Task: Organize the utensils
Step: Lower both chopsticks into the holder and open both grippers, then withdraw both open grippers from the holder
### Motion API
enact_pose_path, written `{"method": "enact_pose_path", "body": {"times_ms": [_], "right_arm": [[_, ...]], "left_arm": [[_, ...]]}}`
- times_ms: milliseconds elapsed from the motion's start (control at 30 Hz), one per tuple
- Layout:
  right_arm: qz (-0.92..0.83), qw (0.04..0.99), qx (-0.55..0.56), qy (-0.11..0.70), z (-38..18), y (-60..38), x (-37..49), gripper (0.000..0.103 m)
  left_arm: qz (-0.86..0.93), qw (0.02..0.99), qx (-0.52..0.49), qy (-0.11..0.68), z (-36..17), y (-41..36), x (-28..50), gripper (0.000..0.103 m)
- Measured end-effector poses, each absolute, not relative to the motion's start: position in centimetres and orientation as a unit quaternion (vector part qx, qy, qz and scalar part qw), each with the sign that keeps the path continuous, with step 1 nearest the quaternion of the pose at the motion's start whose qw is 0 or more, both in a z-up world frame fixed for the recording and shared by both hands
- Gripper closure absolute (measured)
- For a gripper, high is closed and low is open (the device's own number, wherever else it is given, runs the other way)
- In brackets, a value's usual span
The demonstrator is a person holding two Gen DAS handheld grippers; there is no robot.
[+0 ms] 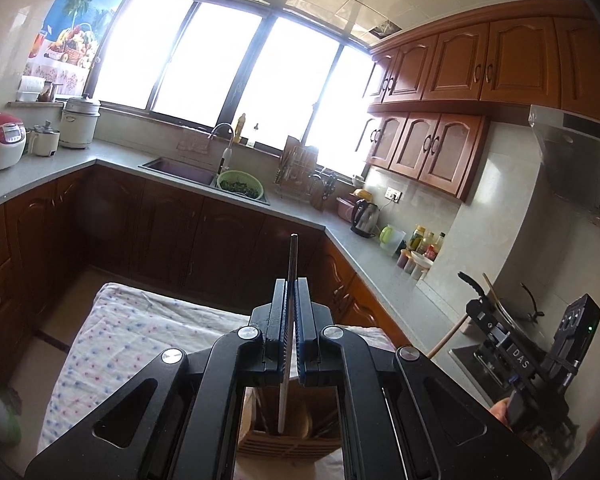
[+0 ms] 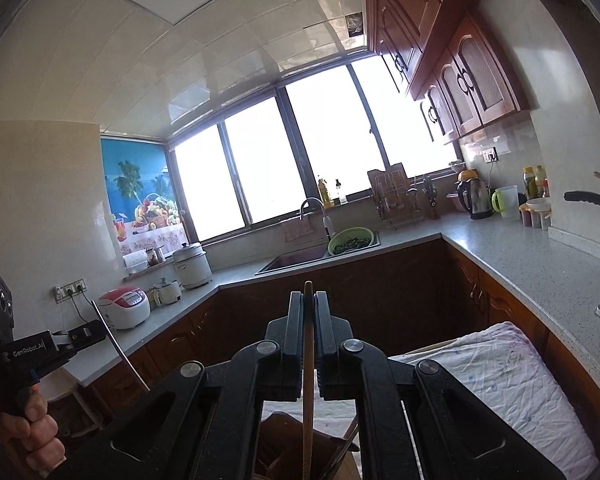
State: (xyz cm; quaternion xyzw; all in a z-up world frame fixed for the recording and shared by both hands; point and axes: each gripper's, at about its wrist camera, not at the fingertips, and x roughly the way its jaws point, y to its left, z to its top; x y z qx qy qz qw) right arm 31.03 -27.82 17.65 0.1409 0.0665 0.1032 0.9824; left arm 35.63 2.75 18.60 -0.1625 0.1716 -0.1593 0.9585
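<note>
My left gripper [image 1: 291, 285] is shut on a thin metal chopstick [image 1: 290, 264] that stands nearly upright. The chopstick's lower end hangs over the open top of a wooden utensil holder [image 1: 288, 442]. My right gripper [image 2: 308, 297] is shut on a wooden chopstick [image 2: 308, 360], also upright, above the same holder [image 2: 280, 436], which has more utensils in it. In the left wrist view the right gripper [image 1: 482, 309] shows at the right with its wooden chopstick [image 1: 446, 338]. In the right wrist view the left gripper [image 2: 99, 334] shows at the left, gripping the metal chopstick [image 2: 122, 354].
The holder stands on a table under a floral cloth [image 1: 140, 340]. A grey L-shaped counter [image 2: 520, 264] runs around the kitchen, with a sink [image 1: 180, 170], a green colander [image 1: 240, 186], a kettle [image 1: 366, 218], bottles and rice cookers [image 1: 0, 140]. A person's hand [image 2: 40, 432] holds the left gripper's handle.
</note>
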Motion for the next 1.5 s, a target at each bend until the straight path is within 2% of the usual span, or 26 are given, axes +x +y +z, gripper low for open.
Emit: {"method": "enact_pose_path", "body": {"times_ms": [300, 633, 1000, 1167, 1200, 1233, 1267, 1300, 1367, 1400, 1433, 1467, 1500], "right_arm": [[0.093, 0.983, 0.135, 0.079, 13.3, -27.1, 32.6, 0.098], [0.098, 0.975, 0.144, 0.138, 8.8, -26.1, 33.9, 0.098], [0.098, 0.974, 0.140, 0.146, 9.3, -26.4, 33.8, 0.098], [0.100, 0.975, 0.132, 0.148, 9.6, -26.2, 33.5, 0.090], [0.101, 0.975, 0.133, 0.147, 9.8, -26.3, 33.4, 0.086], [0.101, 0.975, 0.134, 0.145, 9.8, -26.4, 33.3, 0.072], [0.100, 0.975, 0.136, 0.142, 9.9, -26.5, 33.1, 0.064], [0.100, 0.976, 0.137, 0.139, 10.0, -26.7, 32.8, 0.054], [0.099, 0.976, 0.140, 0.133, 10.3, -26.8, 32.4, 0.054], [0.099, 0.976, 0.143, 0.133, 10.3, -27.1, 32.2, 0.048], [0.100, 0.975, 0.147, 0.132, 10.3, -27.2, 32.0, 0.036], [0.102, 0.975, 0.151, 0.130, 10.3, -27.4, 31.8, 0.030], [0.104, 0.974, 0.155, 0.127, 10.3, -27.5, 31.5, 0.025]], "left_arm": [[-0.138, 0.954, -0.180, 0.196, 12.7, 2.1, 38.6, 0.103], [-0.147, 0.940, -0.182, 0.248, 8.0, 0.9, 40.2, 0.103], [-0.173, 0.923, -0.175, 0.295, 5.7, -0.7, 41.4, 0.103], [-0.176, 0.917, -0.165, 0.317, 4.7, -1.3, 41.6, 0.101], [-0.176, 0.917, -0.163, 0.319, 4.6, -1.4, 41.5, 0.097], [-0.177, 0.916, -0.162, 0.320, 4.6, -1.5, 41.4, 0.094], [-0.174, 0.917, -0.159, 0.322, 4.5, -1.4, 41.3, 0.084], [-0.169, 0.918, -0.156, 0.323, 4.5, -1.4, 41.1, 0.067], [-0.164, 0.921, -0.152, 0.318, 4.6, -1.2, 40.5, 0.055], [-0.159, 0.923, -0.149, 0.318, 4.7, -1.1, 40.2, 0.047], [-0.155, 0.924, -0.146, 0.318, 4.7, -0.9, 39.8, 0.043], [-0.151, 0.925, -0.145, 0.317, 4.8, -0.7, 39.5, 0.037], [-0.148, 0.927, -0.143, 0.314, 4.8, -0.4, 39.1, 0.036]]}}
